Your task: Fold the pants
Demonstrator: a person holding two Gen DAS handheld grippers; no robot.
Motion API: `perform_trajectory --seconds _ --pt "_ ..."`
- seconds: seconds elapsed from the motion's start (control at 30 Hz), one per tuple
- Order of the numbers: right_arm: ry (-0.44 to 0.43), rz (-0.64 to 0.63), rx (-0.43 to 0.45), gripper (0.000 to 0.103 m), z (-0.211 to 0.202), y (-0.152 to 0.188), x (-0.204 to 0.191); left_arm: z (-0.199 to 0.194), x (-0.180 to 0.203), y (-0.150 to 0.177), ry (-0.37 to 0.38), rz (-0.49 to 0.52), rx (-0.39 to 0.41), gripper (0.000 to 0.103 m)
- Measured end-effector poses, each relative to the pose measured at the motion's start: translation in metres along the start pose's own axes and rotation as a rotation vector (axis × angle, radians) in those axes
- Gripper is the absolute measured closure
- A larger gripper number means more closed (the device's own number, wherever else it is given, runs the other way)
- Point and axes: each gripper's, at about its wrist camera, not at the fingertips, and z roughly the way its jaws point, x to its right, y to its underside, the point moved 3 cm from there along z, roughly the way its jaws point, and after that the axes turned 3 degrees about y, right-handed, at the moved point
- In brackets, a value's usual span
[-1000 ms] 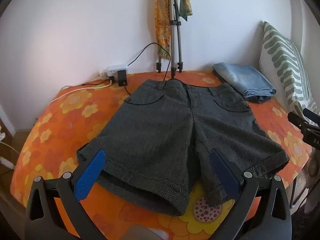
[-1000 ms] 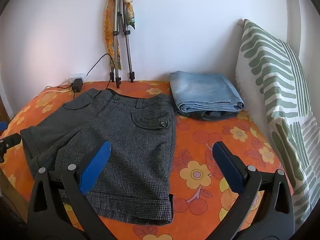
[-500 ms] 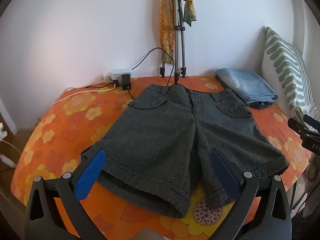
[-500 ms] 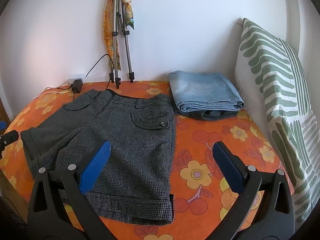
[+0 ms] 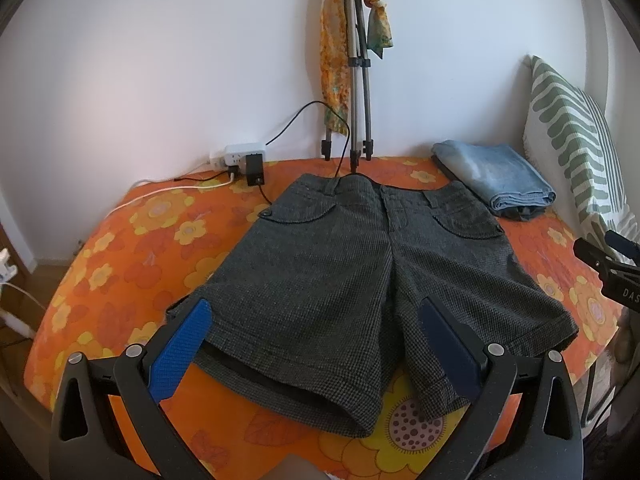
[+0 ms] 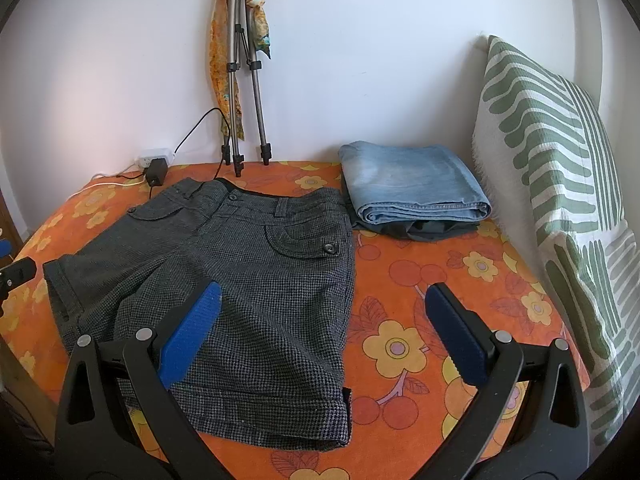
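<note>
Dark grey checked shorts (image 5: 348, 272) lie flat and spread out on the orange flowered bed cover (image 5: 132, 248), waistband towards the wall, both legs towards me. My left gripper (image 5: 316, 336) is open and empty, held above the leg hems. My right gripper (image 6: 324, 320) is open and empty, above the shorts' right leg (image 6: 256, 304) and the bare cover beside it. The right gripper's tip shows at the right edge of the left wrist view (image 5: 600, 260).
Folded blue jeans (image 6: 408, 184) lie at the back right beside the shorts. A green-striped pillow (image 6: 560, 184) leans on the right. A tripod (image 5: 356, 92) with scarves stands against the wall. A power strip (image 5: 244, 154), charger and cables lie at the back left.
Both grippers have drawn back and up a little, so the shorts look slightly smaller and farther. The shorts have not moved. Both grippers stay open.
</note>
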Motion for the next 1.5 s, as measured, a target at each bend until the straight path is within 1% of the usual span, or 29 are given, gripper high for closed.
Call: perform_trajectory --seconds 1.5 --pt "-0.005 0.003 0.001 0.0 -0.0007 -0.002 -0.0028 -0.0017 0.0024 0.0012 -0.012 -0.002 0.011 0.0"
